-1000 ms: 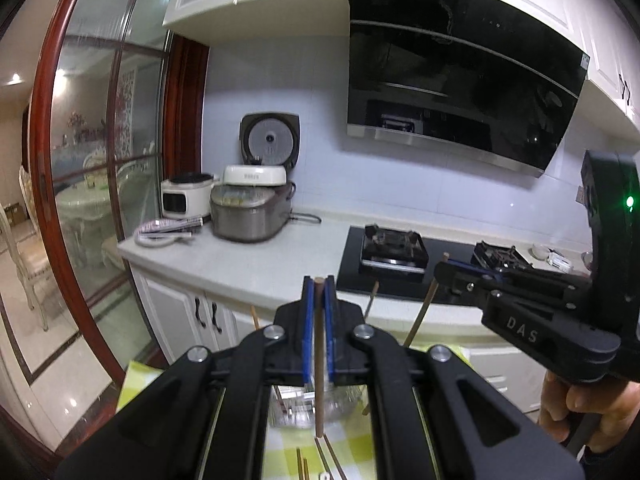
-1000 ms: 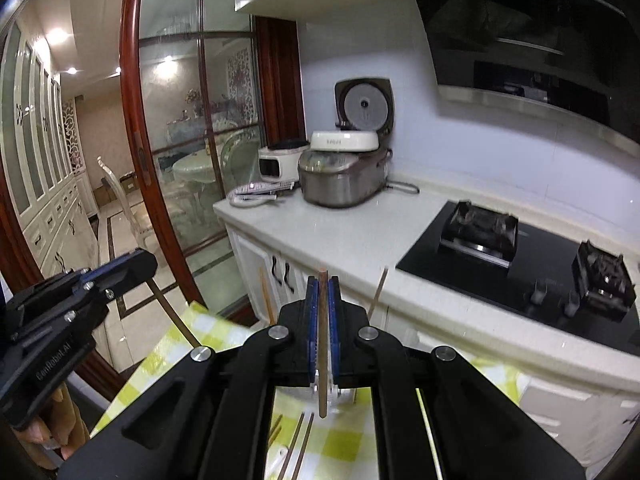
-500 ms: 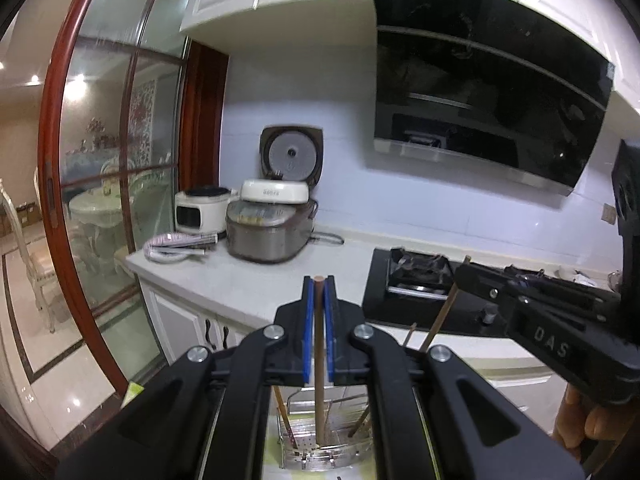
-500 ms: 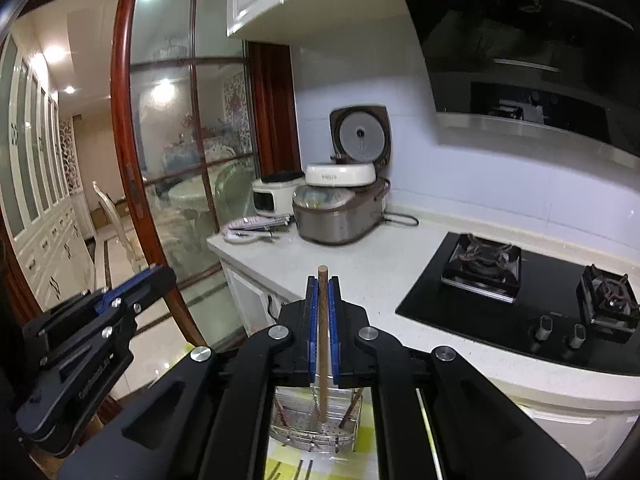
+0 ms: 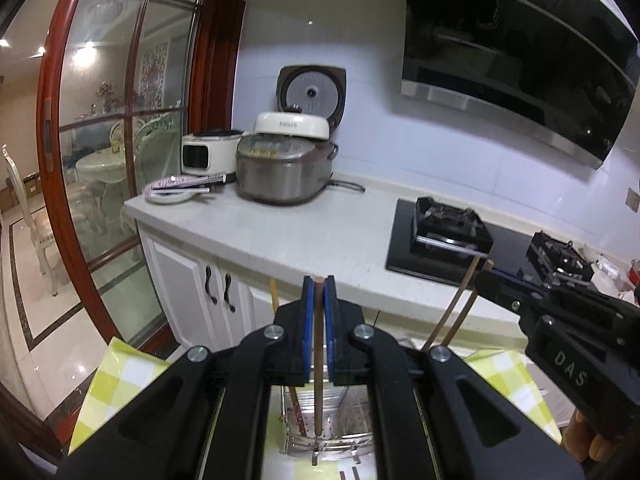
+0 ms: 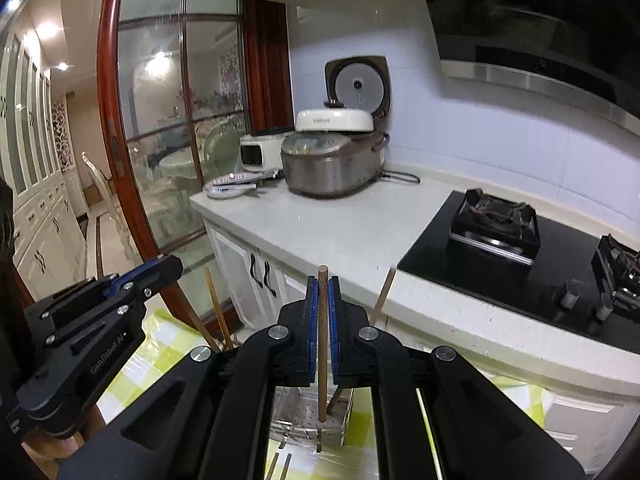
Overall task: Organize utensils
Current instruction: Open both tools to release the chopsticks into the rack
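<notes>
Both grippers have sunk toward the metal drainer basket: left gripper and right gripper each clamp one upright chopstick, which I must next centre over the basket and release.

Right gripper: jaws clamped on an upright chopstick, lower end above perforated metal holder. Left gripper visible at left.

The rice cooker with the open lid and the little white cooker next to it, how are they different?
The rice cooker has a brown-grey body and stands bigger; the white cooker is white and smaller. The rice cooker's lid is flipped up; the white cooker shows no raised lid. Both stand on the countertop, side by side.
</notes>
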The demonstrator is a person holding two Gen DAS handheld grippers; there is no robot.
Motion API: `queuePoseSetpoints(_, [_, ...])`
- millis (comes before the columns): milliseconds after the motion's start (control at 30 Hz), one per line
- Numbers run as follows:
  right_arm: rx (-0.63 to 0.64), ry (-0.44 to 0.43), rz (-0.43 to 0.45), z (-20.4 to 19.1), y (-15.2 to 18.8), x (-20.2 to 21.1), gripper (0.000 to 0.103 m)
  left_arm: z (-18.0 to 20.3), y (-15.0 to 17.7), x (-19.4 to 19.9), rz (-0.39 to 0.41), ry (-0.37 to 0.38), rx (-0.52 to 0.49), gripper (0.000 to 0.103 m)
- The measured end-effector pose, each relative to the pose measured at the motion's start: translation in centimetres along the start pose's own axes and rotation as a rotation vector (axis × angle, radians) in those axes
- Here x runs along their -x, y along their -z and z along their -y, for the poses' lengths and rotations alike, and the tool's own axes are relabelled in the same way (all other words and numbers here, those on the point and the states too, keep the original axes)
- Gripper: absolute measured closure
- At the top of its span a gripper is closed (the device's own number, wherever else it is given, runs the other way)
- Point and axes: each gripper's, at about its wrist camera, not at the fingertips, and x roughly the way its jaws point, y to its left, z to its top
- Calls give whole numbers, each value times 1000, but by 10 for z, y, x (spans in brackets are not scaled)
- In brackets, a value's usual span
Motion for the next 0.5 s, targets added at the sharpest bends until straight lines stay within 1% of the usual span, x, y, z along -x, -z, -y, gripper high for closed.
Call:
queuePoseSetpoints(67, [-1,-12,-11,0,8,-7,97,-2,6,-7,-22,-5,-1,97])
queuePoseSetpoints(233, [-17,-28,-19,3,24,-15,97,-9,15,-16,-49,-24,4,95])
queuePoseSetpoints(267, [-17,-28,-19,4,26,-16,97,-10,17,-17,-52,-27,4,91])
queuePoseSetpoints(333, [-16,-25,-23,5,31,-16,96,-11,18,-12,-49,-36,6,75])
queuePoseSetpoints(367, [-19,-25,-26,5,32,-16,95,-11,19,-9,-42,-38,7,58])
queuePoseSetpoints(400, [-21,-22,-27,7,33,-15,95,-11,20,-6,-29,-46,8,49])
queuePoseSetpoints(467, [-29,-18,-16,10,33,-11,94,-10,21,1,-20,-59,0,47])
queuePoseSetpoints(500, [-32,-16,-10,10,32,-8,90,-10,21,3,-21,-57,-3,44])
